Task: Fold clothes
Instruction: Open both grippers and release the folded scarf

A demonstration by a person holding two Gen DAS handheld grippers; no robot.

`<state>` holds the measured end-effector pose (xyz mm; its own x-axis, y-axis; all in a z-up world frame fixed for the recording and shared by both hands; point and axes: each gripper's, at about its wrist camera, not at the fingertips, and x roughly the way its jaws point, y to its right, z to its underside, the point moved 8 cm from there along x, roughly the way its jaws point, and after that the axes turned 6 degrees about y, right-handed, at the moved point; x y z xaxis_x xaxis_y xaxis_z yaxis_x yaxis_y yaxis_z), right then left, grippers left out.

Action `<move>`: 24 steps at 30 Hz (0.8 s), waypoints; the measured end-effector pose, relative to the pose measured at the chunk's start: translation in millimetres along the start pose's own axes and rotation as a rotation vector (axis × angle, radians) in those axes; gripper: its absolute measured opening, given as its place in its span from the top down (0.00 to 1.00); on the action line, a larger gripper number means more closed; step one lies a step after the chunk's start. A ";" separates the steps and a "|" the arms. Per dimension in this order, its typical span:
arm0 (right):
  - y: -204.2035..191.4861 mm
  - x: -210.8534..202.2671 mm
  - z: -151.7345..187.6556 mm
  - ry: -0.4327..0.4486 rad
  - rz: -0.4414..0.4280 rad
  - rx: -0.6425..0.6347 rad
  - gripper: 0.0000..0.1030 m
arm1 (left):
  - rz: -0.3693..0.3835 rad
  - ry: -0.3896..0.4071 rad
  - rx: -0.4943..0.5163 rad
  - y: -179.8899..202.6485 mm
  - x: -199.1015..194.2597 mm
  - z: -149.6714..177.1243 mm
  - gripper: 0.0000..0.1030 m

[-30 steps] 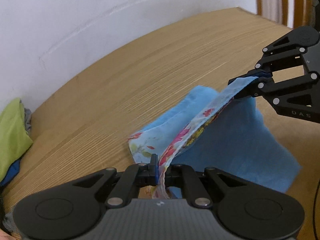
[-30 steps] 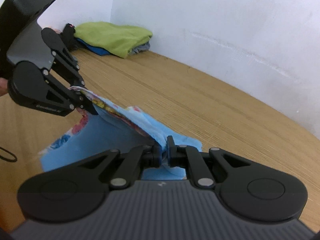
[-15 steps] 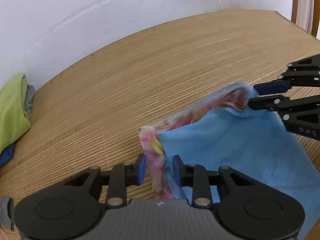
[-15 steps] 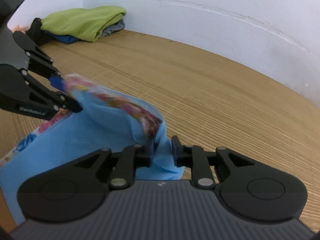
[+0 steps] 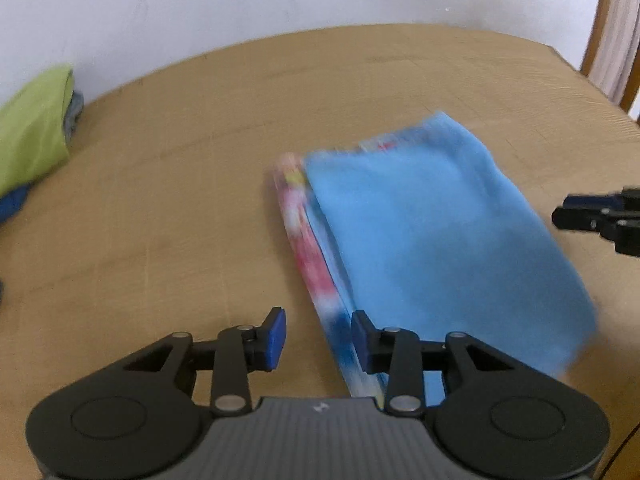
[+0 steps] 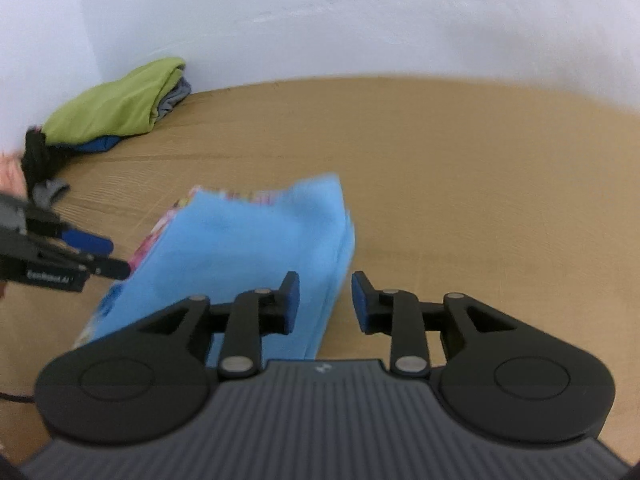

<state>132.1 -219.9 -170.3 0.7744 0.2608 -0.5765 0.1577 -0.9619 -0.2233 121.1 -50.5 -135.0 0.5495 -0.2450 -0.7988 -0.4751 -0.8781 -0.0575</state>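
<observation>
The blue cloth lies flat on the table, doubled over on itself, plain blue on top with a floral edge peeking out along its left side. Its long axis runs away from the person, slanting a little from near to far.

Both grippers are released and hold nothing. The left gripper hangs over the cloth's near left corner, jaws wide apart: the floral edge passes between them, the right pad lying over the cloth and the left pad over bare table. The right gripper sits at the near right edge, jaws apart too — its left pad above the blue, its right pad above the wood. So the cloth lies ahead of both and between them, each gripper at its own near corner, neither clearly nearer.

Judging by this, the lie fits a fold just laid down, or one about to be picked up for another fold; the pictures do not settle which.

A folded pile, green on top, sits well apart at the far left against the wall.

Writing: the left gripper's side, seen in the right view, carries a small white label, too blurred to read.
</observation>
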 end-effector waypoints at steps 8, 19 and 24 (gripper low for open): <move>-21.5 -54.4 56.3 -0.030 -0.044 -0.018 0.56 | 0.057 -0.003 0.040 22.8 -32.2 67.0 0.58; -42.0 -50.2 74.0 0.006 0.014 -0.165 0.56 | 0.096 0.055 0.078 33.8 -46.0 70.8 0.55; -38.4 -46.0 75.4 0.011 0.003 -0.163 0.56 | 0.095 0.067 0.070 38.1 -36.9 69.7 0.54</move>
<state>44.2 -188.8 -194.4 0.7817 0.2575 -0.5680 0.2516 -0.9636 -0.0906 34.9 -46.3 -149.5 0.5437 -0.3546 -0.7607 -0.5723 -0.8196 -0.0271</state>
